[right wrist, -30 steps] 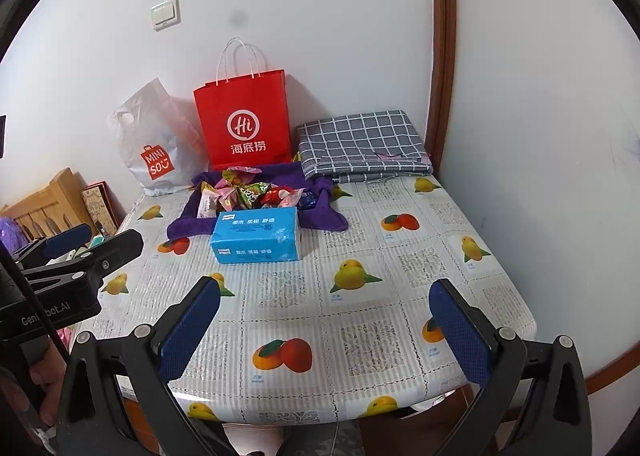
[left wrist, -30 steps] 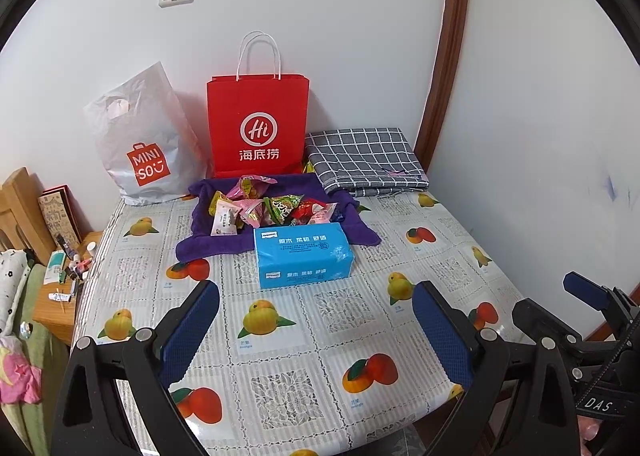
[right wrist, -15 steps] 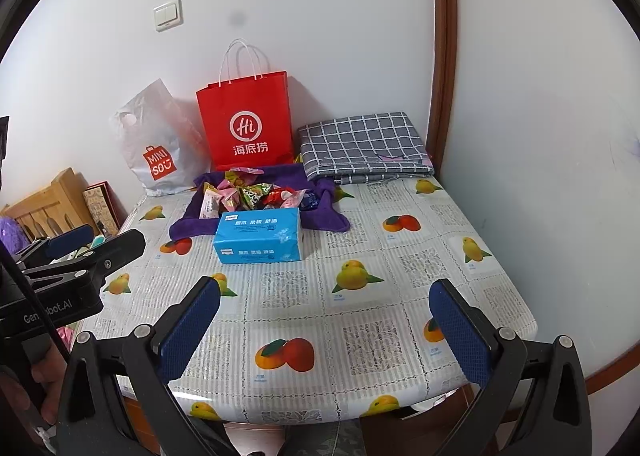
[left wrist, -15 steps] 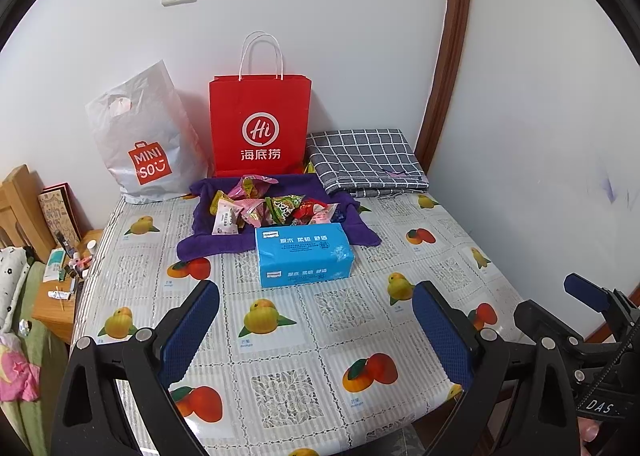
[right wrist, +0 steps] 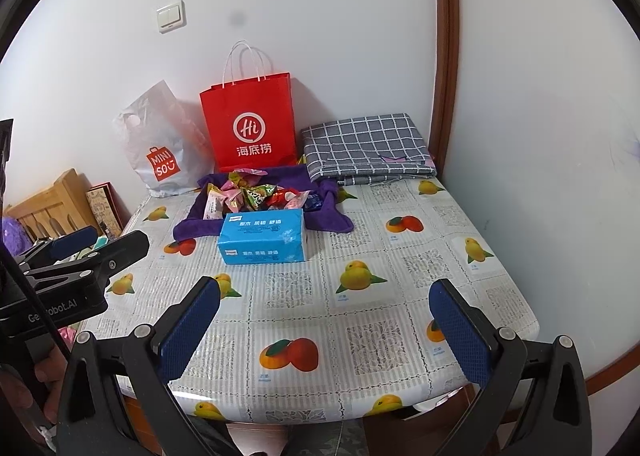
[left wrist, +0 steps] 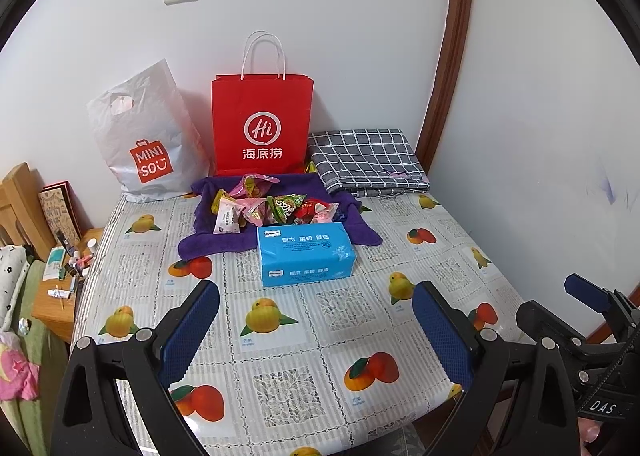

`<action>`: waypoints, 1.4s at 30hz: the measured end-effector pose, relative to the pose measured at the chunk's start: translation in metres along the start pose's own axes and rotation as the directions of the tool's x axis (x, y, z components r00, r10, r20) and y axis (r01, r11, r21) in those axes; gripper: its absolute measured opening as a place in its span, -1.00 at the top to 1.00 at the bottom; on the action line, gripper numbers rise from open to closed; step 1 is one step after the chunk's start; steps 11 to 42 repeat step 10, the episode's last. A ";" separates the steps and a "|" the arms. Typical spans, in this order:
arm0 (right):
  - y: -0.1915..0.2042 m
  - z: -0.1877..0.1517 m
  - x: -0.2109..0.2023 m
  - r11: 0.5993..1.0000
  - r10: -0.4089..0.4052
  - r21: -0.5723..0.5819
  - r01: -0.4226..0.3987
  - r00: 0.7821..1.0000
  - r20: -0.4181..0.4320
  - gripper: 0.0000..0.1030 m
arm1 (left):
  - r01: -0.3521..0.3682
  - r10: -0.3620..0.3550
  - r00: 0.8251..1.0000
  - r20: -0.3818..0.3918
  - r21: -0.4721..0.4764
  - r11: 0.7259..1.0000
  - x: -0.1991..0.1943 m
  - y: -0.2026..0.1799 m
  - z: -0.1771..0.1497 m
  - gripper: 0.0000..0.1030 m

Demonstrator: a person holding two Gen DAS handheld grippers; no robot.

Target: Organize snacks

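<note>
snacks heaped on a purple cloth at the back of the worktop

the snacks (left wrist: 267, 205) are crinkly pink, green and red wrappers piled on the purple cloth (left wrist: 224, 242), just behind a blue tissue pack (left wrist: 306, 254). a red bag (left wrist: 262, 124) reads "hi"; a white bag (left wrist: 150, 136) reads "miniso". left gripper (left wrist: 316, 330) and right gripper (right wrist: 325, 326): jaws wide apart, empty.

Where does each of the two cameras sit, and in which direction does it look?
Left wrist view: sits on the left gripper, looks forward over the table toward the back wall; shows its own open fingers, and the right gripper at the right edge.
Right wrist view: sits on the right gripper, faces the same wall from further right; shows its own open fingers, and the left gripper at the left edge.
Shared: blue tissue pack, snacks on the purple cloth, red paper bag.
</note>
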State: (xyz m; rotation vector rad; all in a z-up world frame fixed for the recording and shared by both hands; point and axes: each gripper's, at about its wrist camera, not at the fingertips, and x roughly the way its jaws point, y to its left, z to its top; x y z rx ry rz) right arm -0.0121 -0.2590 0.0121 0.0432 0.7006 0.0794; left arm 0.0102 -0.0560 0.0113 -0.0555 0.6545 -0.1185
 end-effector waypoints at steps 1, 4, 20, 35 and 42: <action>0.001 0.000 0.000 1.000 0.000 -0.001 0.000 1.000 0.000 -0.99 | 0.000 0.000 1.000 0.000 0.000 1.000 0.000 0.000 0.000 -0.90; 0.002 0.000 0.000 1.000 -0.001 -0.005 0.001 1.000 0.005 -0.99 | -0.002 0.002 1.000 -0.006 -0.002 1.000 0.001 0.000 -0.001 -0.90; 0.006 0.004 0.004 1.000 0.002 -0.023 -0.001 1.000 0.016 -0.99 | -0.007 0.007 1.000 -0.010 -0.014 1.000 0.009 0.007 0.000 -0.90; 0.006 0.004 0.004 1.000 0.002 -0.023 -0.001 1.000 0.016 -0.99 | -0.007 0.007 1.000 -0.010 -0.014 1.000 0.009 0.007 0.000 -0.90; 0.006 0.004 0.004 1.000 0.002 -0.023 -0.001 1.000 0.016 -0.99 | -0.007 0.007 1.000 -0.010 -0.014 1.000 0.009 0.007 0.000 -0.90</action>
